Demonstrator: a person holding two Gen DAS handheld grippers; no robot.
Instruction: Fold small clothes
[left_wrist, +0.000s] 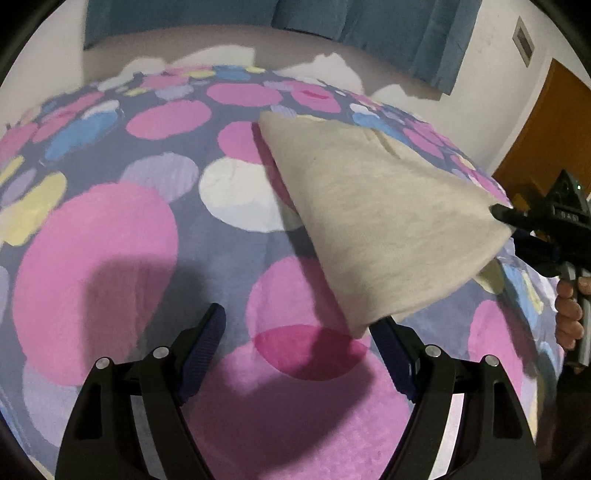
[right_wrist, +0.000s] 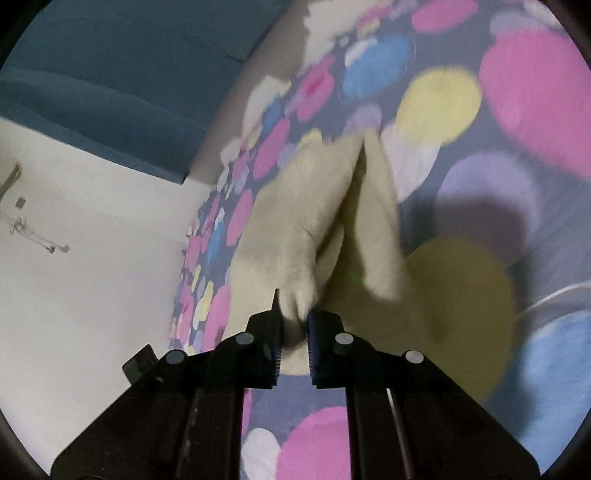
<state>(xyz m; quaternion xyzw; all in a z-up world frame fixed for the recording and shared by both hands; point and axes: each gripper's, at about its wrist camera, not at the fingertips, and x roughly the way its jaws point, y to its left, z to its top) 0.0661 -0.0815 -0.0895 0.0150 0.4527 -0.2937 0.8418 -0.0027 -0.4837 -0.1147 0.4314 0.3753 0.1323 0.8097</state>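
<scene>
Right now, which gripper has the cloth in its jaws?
The right gripper: its jaws pinch the cream cloth. The left gripper stands open, empty.

Your bed wears a fuzzy purple-blue blanket (left_wrist: 207, 243) dotted with pink, yellow and blue circles; the cream fleece cloth (left_wrist: 373, 206) lies partly on it.

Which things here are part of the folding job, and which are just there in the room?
Part of the job:
- cream cloth, one corner lifted
- right gripper, shut on that corner
- left gripper, open, holding nothing
- spotted blanket, the surface under the cloth

Just there:
- blue curtain
- wooden door
- white wall
</scene>
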